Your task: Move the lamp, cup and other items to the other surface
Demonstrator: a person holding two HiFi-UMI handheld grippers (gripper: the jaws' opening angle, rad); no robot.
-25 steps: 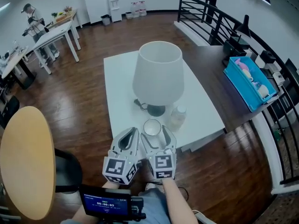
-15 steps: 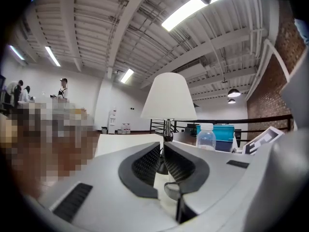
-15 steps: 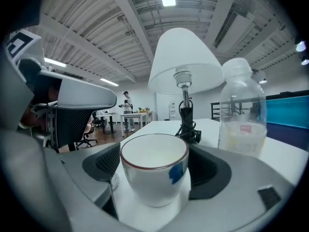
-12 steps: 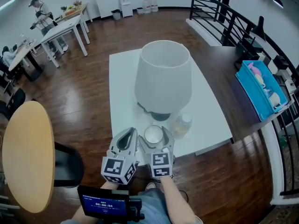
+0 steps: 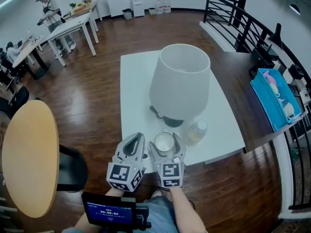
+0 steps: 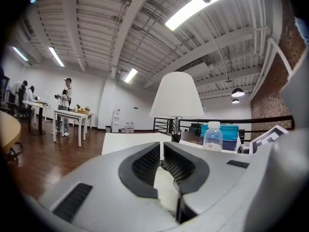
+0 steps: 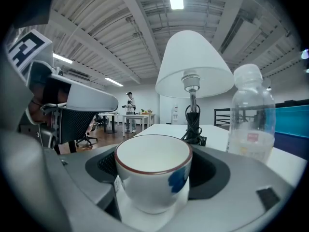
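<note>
Tongs in the right hand [image 7: 159, 151], jaws set wide and just now closing, clasp the cup [image 7: 152, 178]; the pads appear to meet its wall on both sides. The cup, white with a brown rim and a blue mark, stands at the near edge of the white table [image 5: 136, 81]. Left tongs [image 6: 161, 151] hang just beside the right pair with jaws all but together and nothing between them. Beyond the cup, in order: a clear plastic bottle [image 5: 196, 132] with a white cap, near on the right, then the lamp [image 5: 181, 81] with its white shade and dark base, its cord coiled at the foot.

Step in hand, as judged: taking hold of the cup, first of the items to go; lamp and bottle remain unmoved. The next move calls for a straight lift that keeps the cup level, then a carry clear of the bottle. A round wooden table [image 5: 29, 164] lies at the left and a dark table [image 5: 233, 76] at the right; which is meant cannot be told.
</note>
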